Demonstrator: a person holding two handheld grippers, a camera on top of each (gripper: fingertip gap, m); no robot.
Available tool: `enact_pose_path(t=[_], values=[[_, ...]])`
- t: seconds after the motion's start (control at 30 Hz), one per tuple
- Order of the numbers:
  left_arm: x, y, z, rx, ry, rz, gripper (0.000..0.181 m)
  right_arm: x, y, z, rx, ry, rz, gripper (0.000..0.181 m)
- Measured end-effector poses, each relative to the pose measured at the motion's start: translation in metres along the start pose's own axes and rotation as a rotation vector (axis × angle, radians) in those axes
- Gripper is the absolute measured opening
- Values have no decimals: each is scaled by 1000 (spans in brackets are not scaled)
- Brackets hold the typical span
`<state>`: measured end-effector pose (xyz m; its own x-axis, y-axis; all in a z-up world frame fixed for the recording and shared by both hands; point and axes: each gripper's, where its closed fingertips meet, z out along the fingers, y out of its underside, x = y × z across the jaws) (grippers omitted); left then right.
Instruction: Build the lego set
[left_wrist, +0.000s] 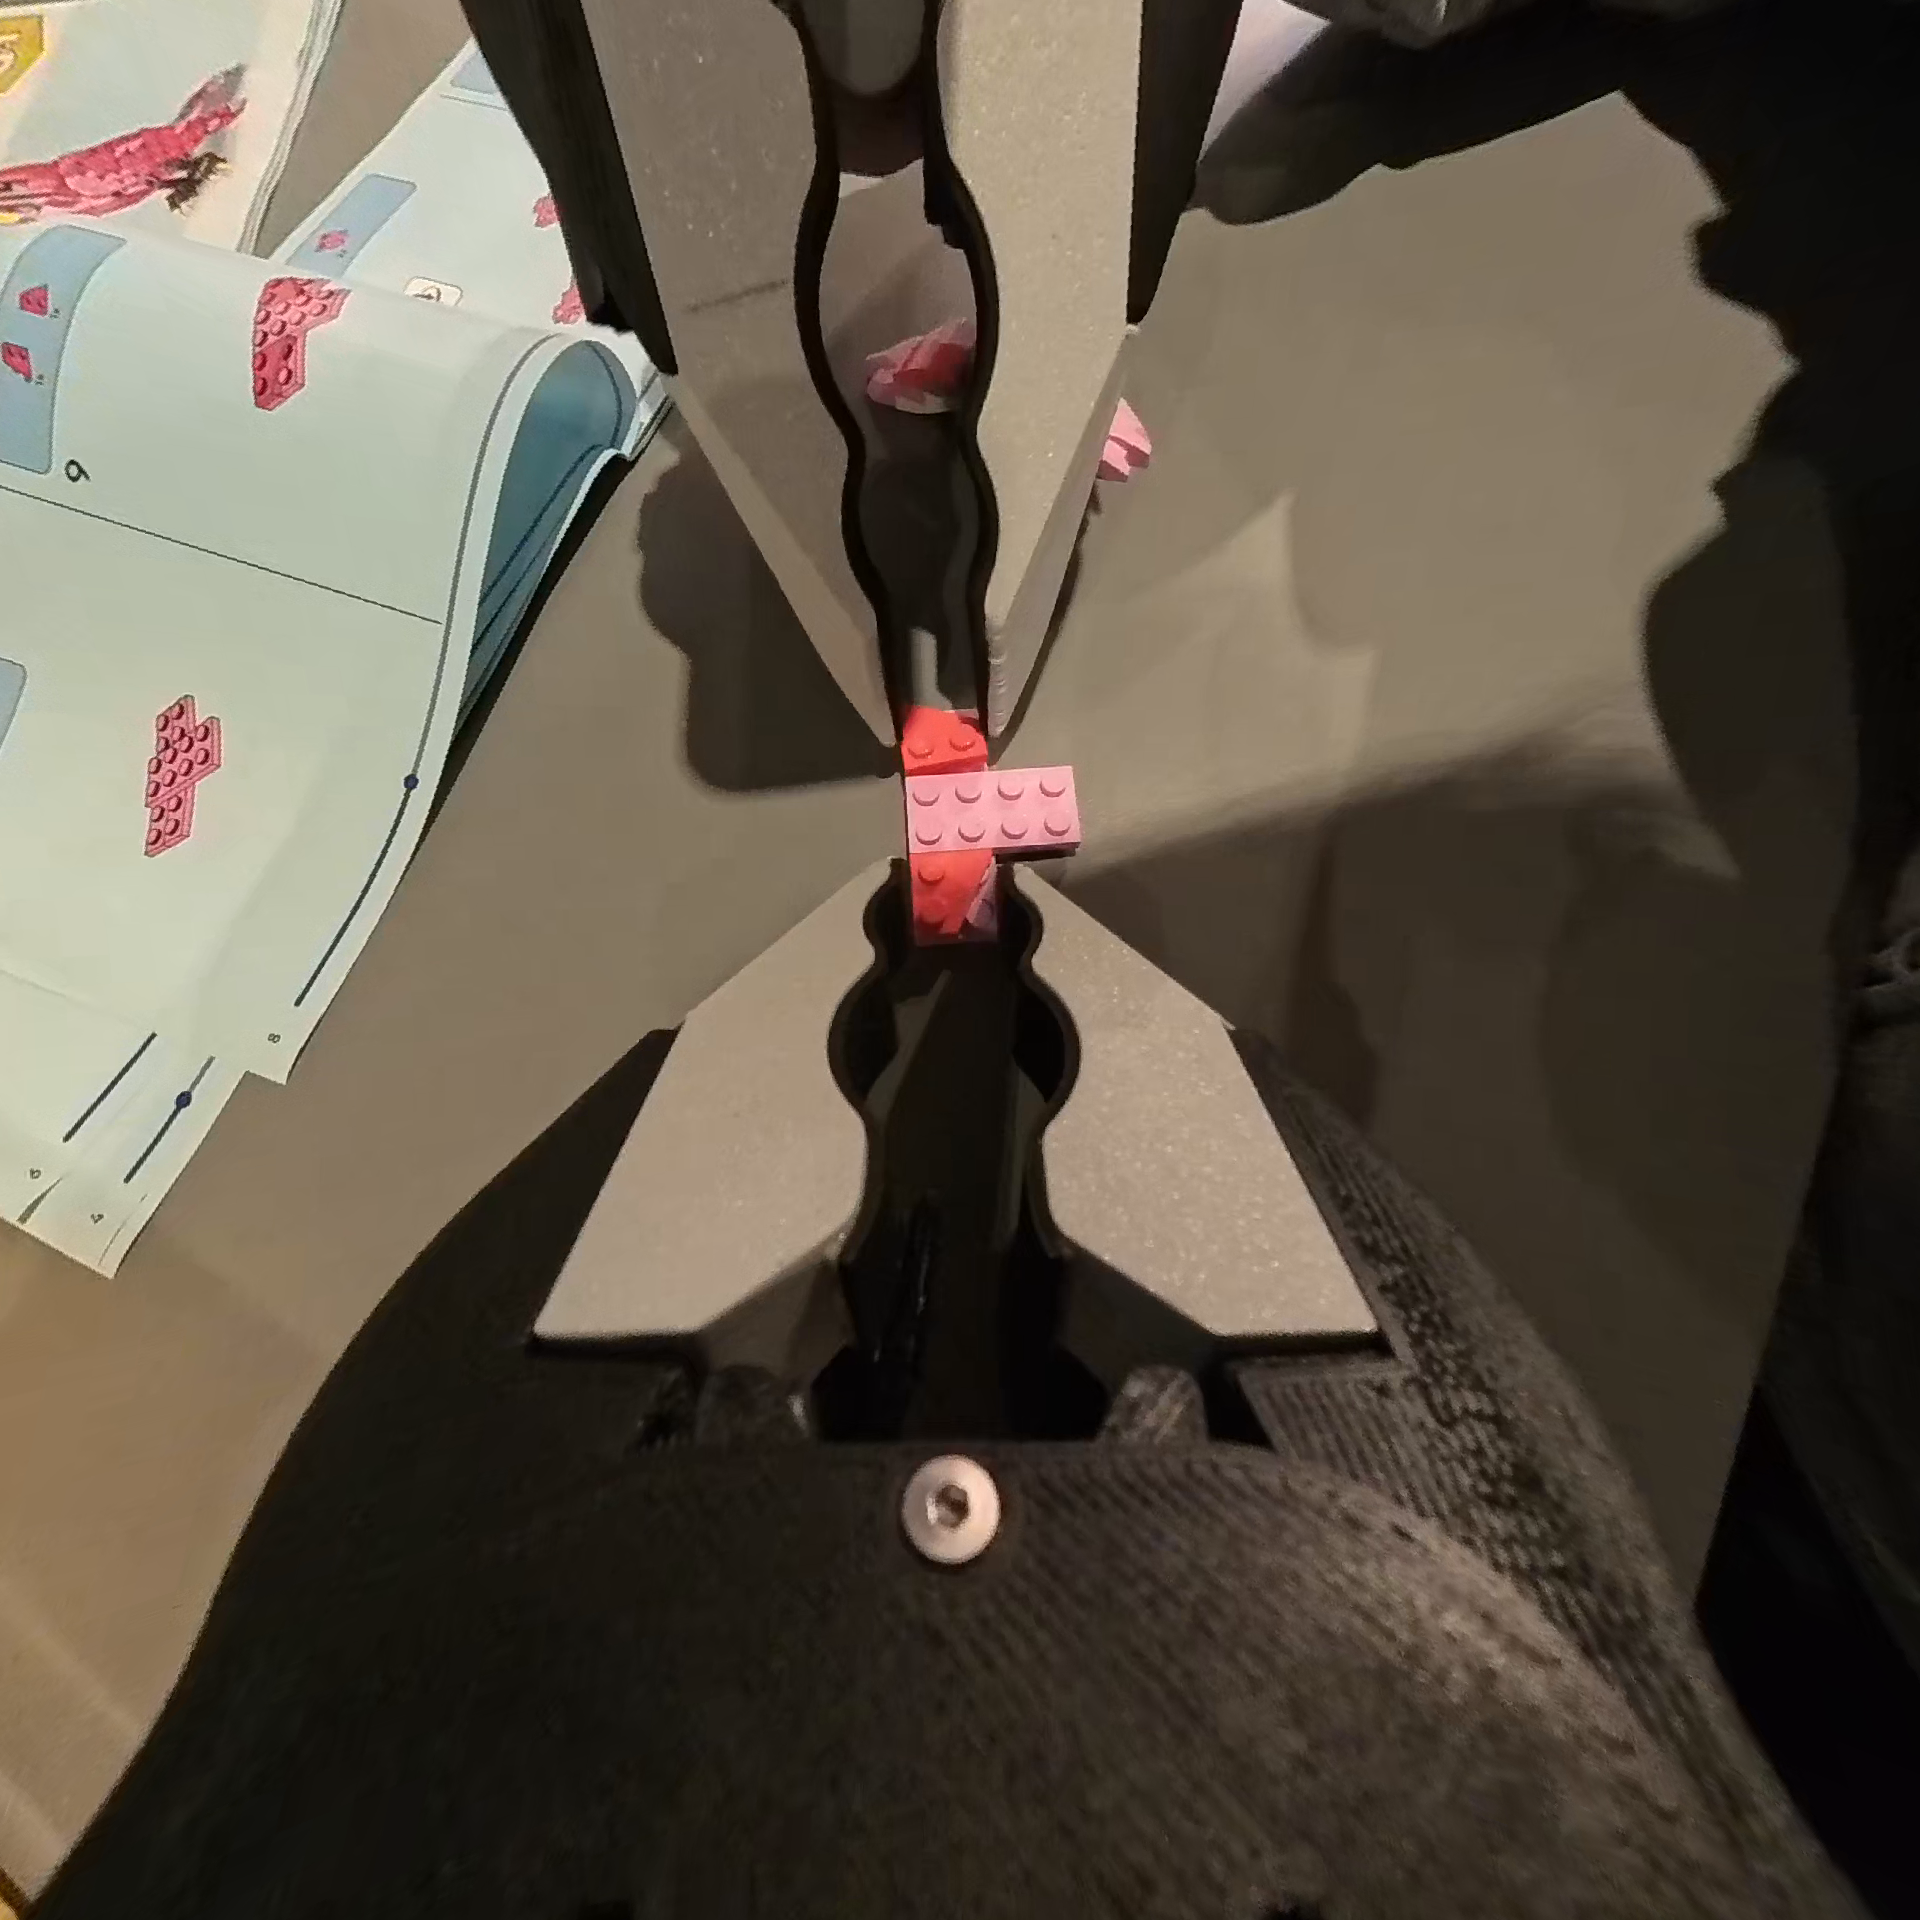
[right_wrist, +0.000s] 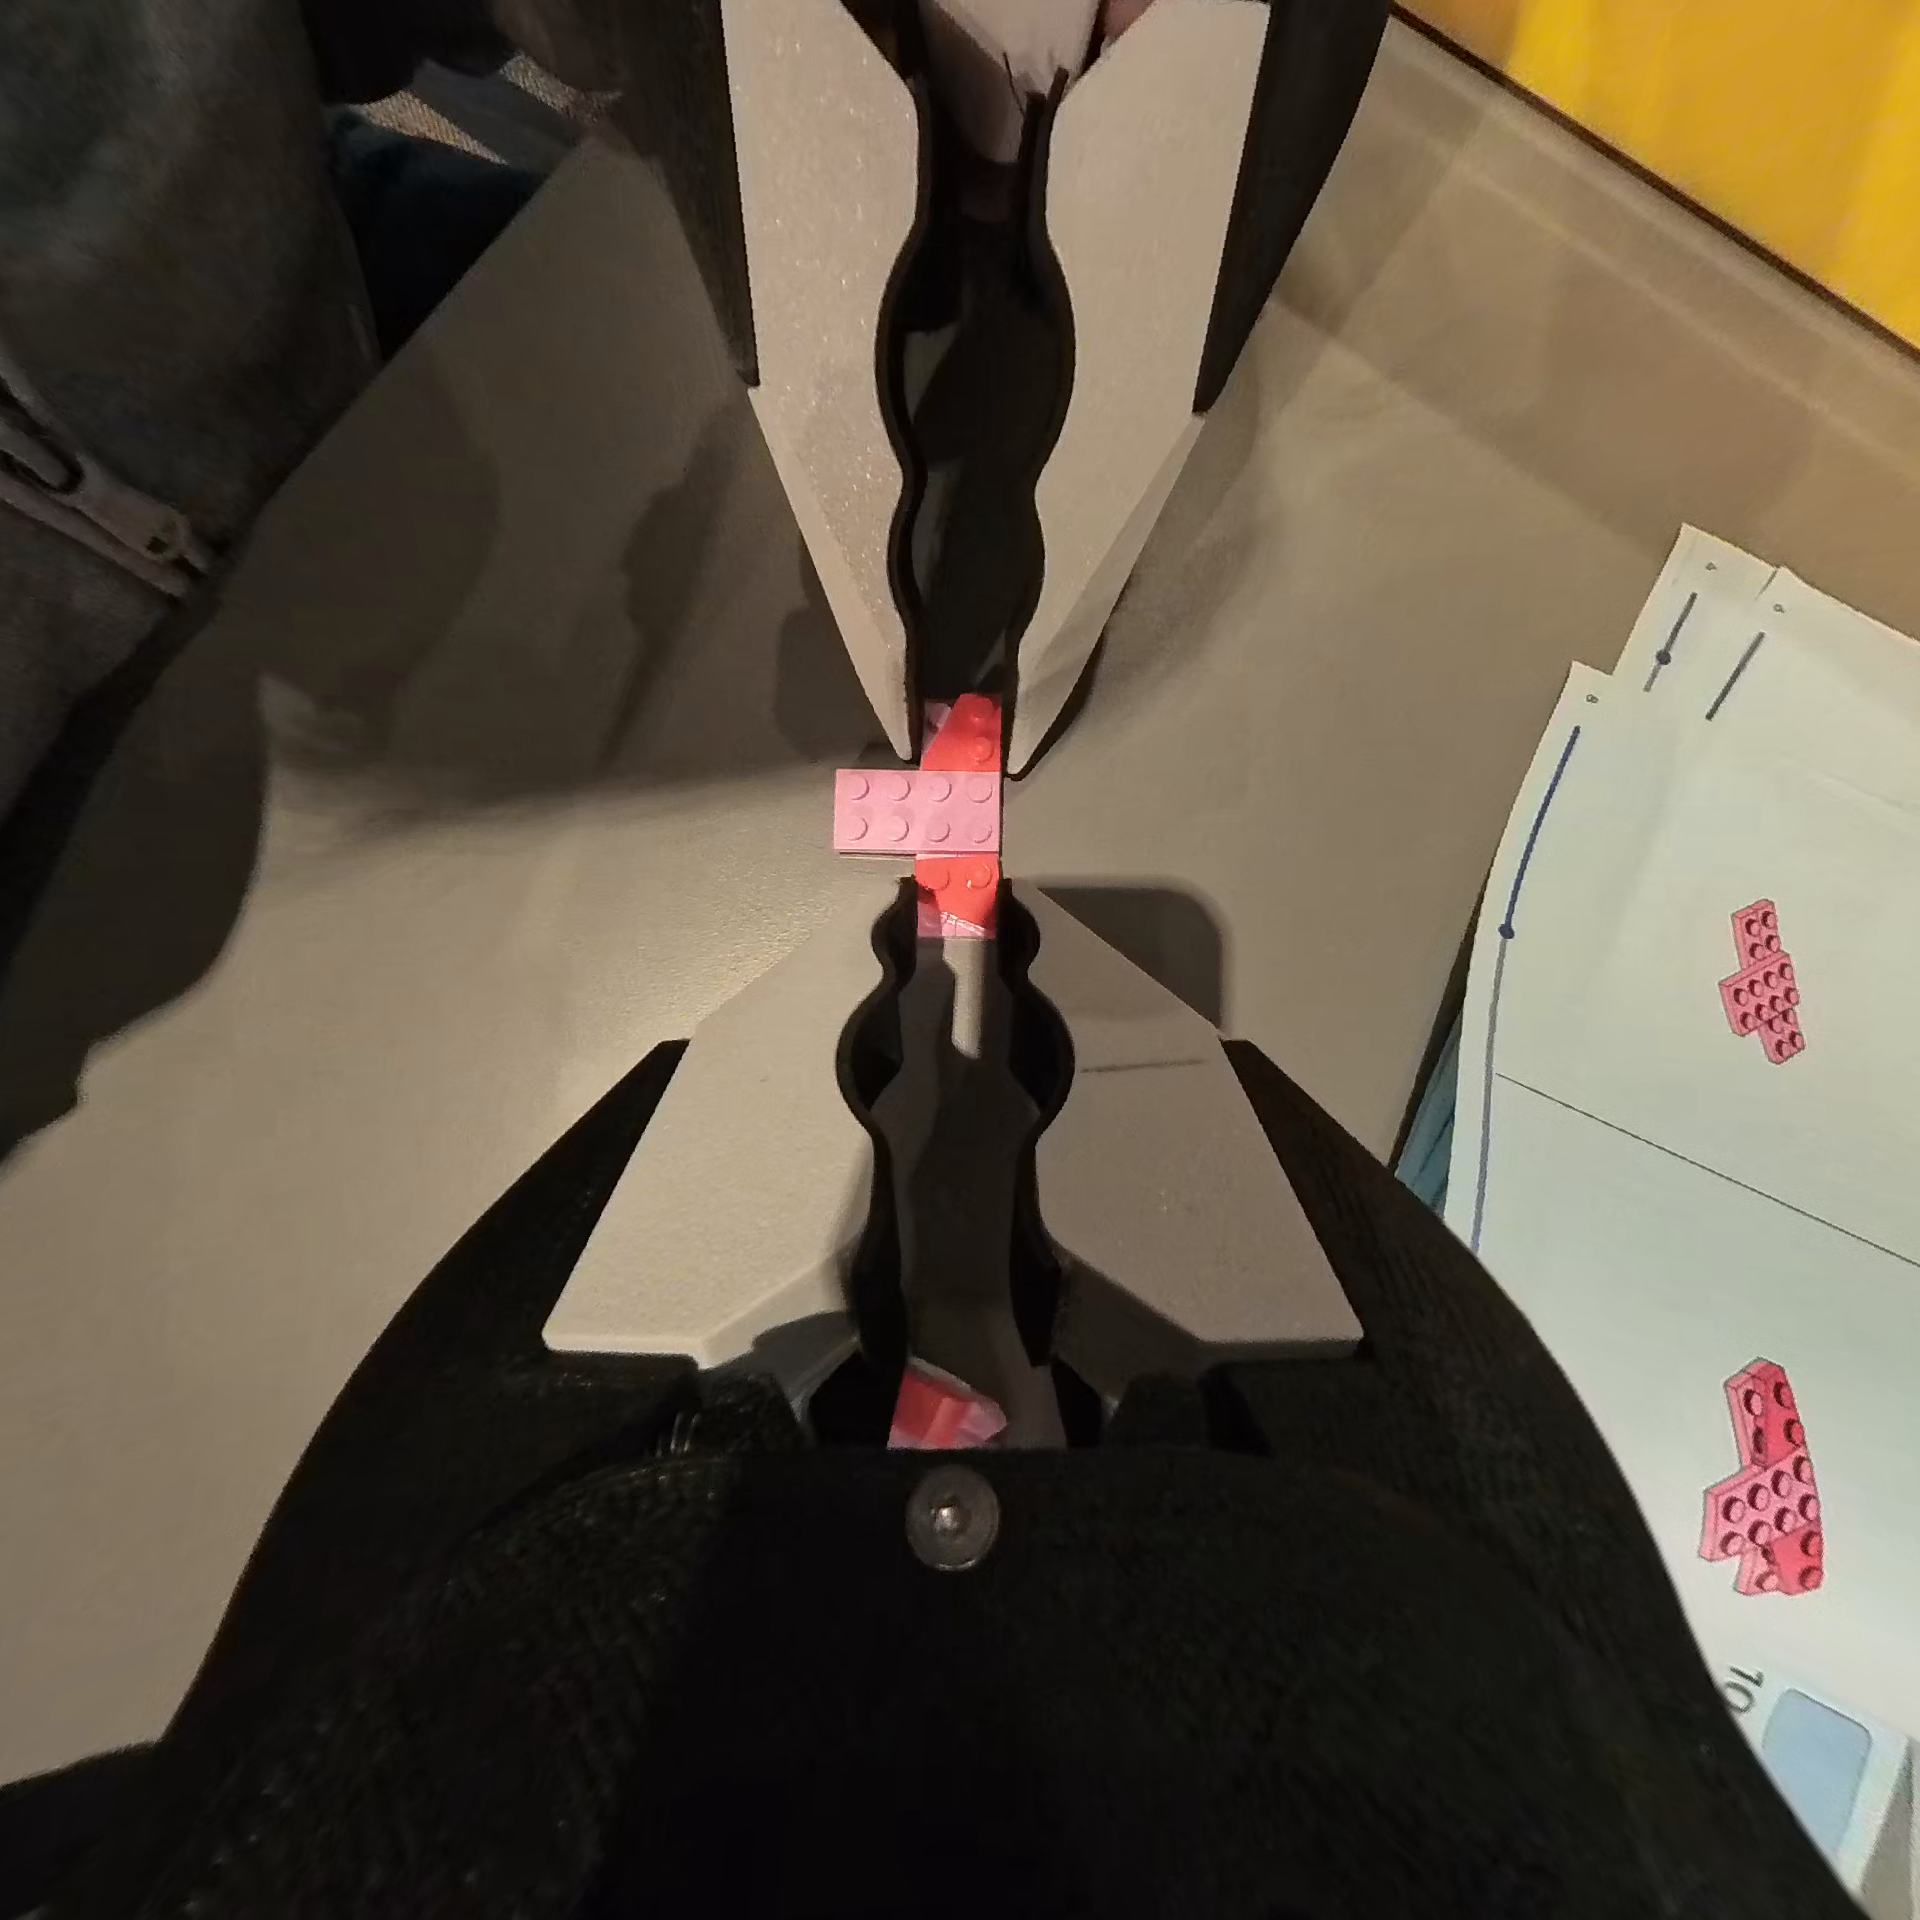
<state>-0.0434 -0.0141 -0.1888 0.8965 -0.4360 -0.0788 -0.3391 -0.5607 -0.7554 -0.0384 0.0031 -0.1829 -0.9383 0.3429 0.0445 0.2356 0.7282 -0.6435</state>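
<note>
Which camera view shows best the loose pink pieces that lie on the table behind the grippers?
The left wrist view: the loose pink pieces lie on the table beyond the right gripper, partly hidden by its fingers. The right wrist view shows only a blurred red and pink patch through the gripper's base.

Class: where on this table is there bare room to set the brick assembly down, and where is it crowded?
Bare grey table lies between the person's dark clothing and the brick assembly. The instruction booklet side is crowded, and loose pink pieces lie behind the right gripper.

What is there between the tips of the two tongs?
In both views, only the small brick piece: a pink plate across red bricks. The left tongs and right tongs each grip an end.
</note>
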Motion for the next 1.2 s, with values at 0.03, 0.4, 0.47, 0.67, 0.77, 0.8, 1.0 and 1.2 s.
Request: enact_pose_path(t=[0.03,0.4,0.47,0.67,0.77,0.8,1.0,1.2], values=[[0,0,0,0,0,-1,16,0,0,0,-1,5,6,13],[0,-1,1,-2,-17,-22,16,-1,0,1,-25,17,42,14],[0,-1,0,-2,-17,-22,16,0,0,2,-27,22,40,14],[0,-1,0,-1,-14,-24,16,0,0,3,-22,23,50,21],[0,-1,0,0,-16,-23,16,4,-3,-1,-1,45,63,32],[0,-1,0,0,-20,-21,16,6,-4,-3,10,62,61,38],[-14,-3,-5,26,-76,-101,15,15,-4,-14,-8,321,-65,44],[-29,-12,-20,82,-108,-228,15,29,-10,-17,-102,741,-457,51]])
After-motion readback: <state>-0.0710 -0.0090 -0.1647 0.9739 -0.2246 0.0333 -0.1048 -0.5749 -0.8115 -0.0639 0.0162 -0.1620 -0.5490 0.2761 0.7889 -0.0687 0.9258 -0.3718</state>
